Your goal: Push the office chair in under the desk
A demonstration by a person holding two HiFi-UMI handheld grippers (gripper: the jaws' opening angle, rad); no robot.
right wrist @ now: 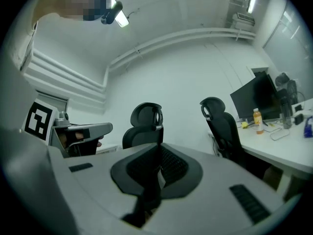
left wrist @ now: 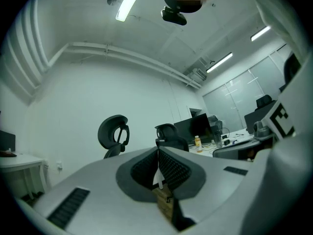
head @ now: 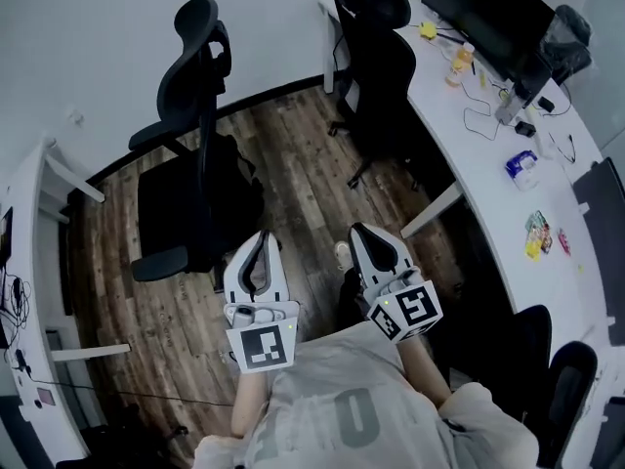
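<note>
The room is an office with white walls and a dark wood plank floor [head: 303, 164]. A long white tabletop [head: 493, 208] curves down its right side.

The office chair [head: 190, 198] I take to be the one to push is black, with a tall back and a headrest. It stands free on the floor, well apart from the tabletop and to its left, with nothing touching it. A second black chair [head: 376, 57] stands just beside the far end of the tabletop, near a dark monitor [head: 488, 13] and a small bottle [head: 462, 62]. I cannot be sure which of the two chairs is meant, but the free one seems likelier.

My left gripper [head: 262, 238] and right gripper [head: 363, 233] are held close in front of my body, side by side, between the free chair and the tabletop. Both sets of jaws are pressed together with nothing between them, and neither touches a chair.

I judge the task has not yet begun, and this is the approach. The next move calls for reaching the chair's back or armrest, setting the closed jaws against it, and rolling it toward the open space under the tabletop. Its wheels may make it swivel off line.
</note>
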